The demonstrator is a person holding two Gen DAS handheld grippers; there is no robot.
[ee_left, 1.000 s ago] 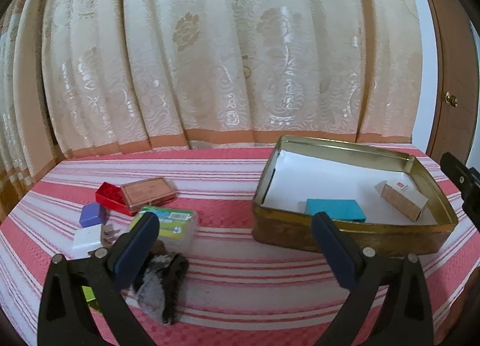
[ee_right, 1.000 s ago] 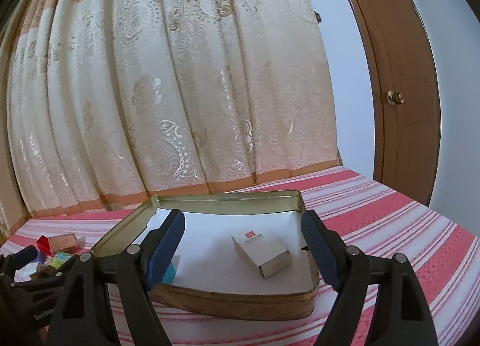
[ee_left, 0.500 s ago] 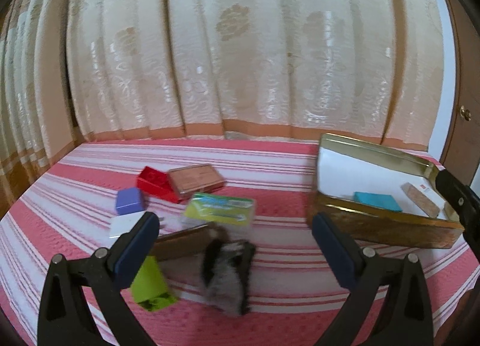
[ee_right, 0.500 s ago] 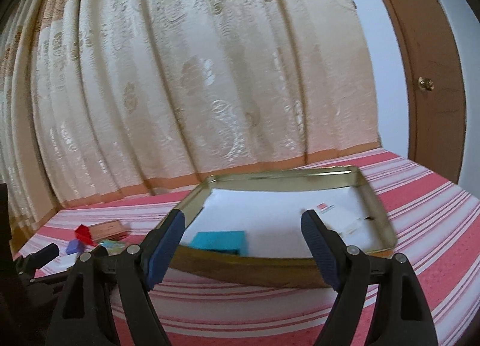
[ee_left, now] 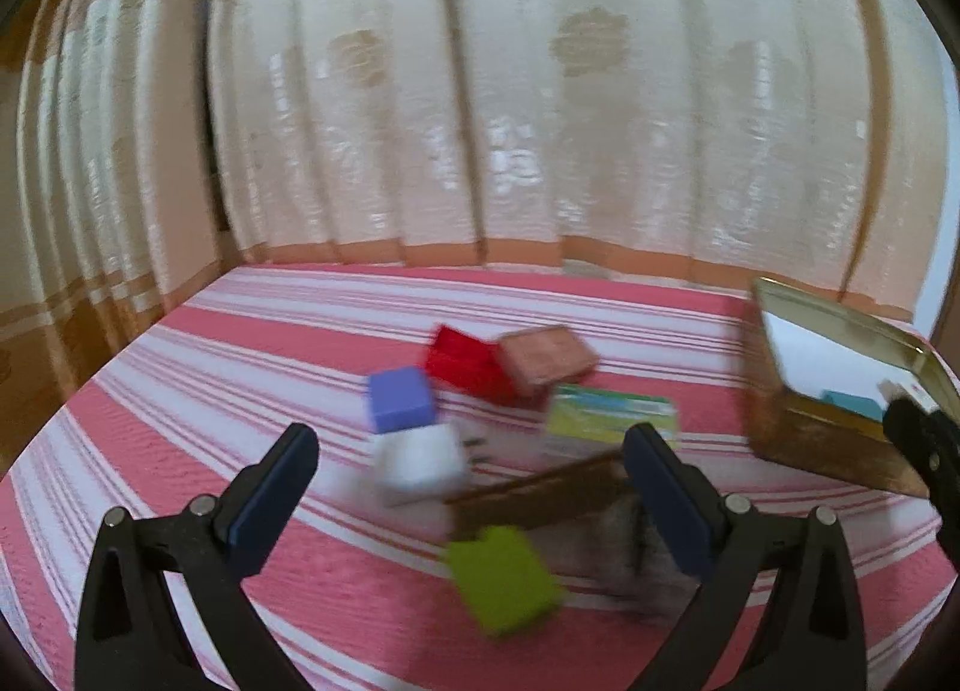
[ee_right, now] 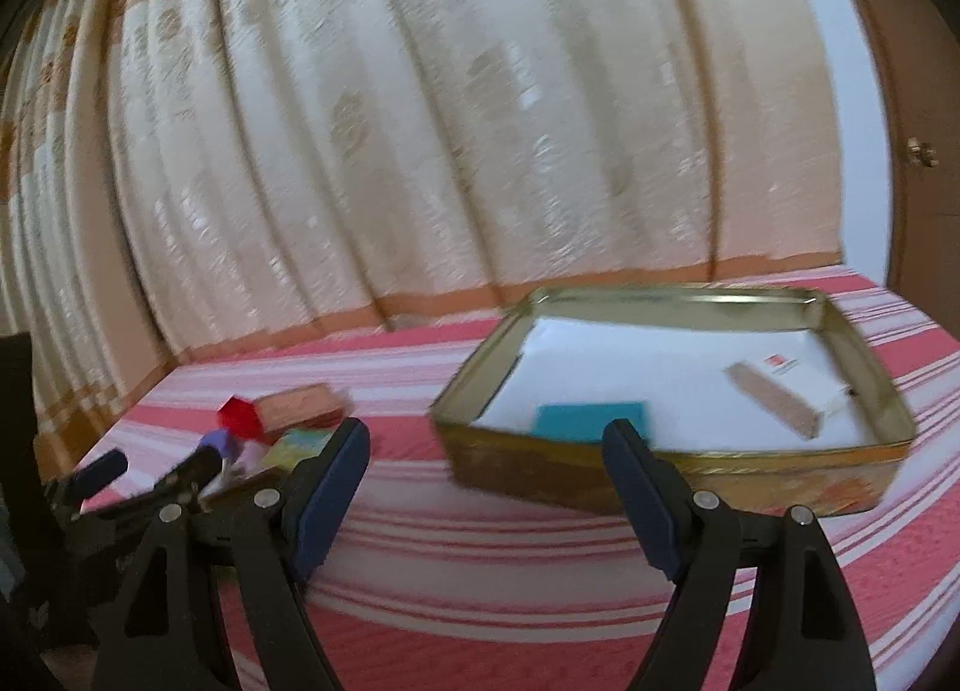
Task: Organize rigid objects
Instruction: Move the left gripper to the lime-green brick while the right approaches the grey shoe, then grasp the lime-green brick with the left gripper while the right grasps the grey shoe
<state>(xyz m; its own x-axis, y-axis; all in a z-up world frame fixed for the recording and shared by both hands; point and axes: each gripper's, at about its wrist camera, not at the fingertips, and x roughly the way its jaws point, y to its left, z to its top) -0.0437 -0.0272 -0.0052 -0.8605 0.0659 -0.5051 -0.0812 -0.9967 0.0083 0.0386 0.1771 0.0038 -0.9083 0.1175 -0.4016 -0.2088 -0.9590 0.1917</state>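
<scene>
Loose objects lie on the striped red cloth: a white charger [ee_left: 420, 462], a purple block [ee_left: 400, 398], a red box [ee_left: 465, 367], a pink-brown box [ee_left: 547, 359], a green-labelled pack [ee_left: 612, 414], a brown comb [ee_left: 540, 496], a lime block [ee_left: 503, 578] and a dark brush [ee_left: 624, 541]. My left gripper [ee_left: 474, 487] is open and empty, above them. A gold tin [ee_right: 672, 451] holds a teal box [ee_right: 591, 420] and a white-brown box [ee_right: 780, 391]. My right gripper [ee_right: 486, 481] is open and empty in front of the tin's left end.
A cream patterned curtain [ee_left: 510, 91] hangs behind the table. A brown door [ee_right: 924, 151] stands at the far right. The left gripper shows at the left [ee_right: 138, 469] of the right wrist view. Both views are motion-blurred.
Both grippers have swung to the left. The loose objects now sit centred under the left gripper, and the tin has shifted to the right in both views. Both stay open.
</scene>
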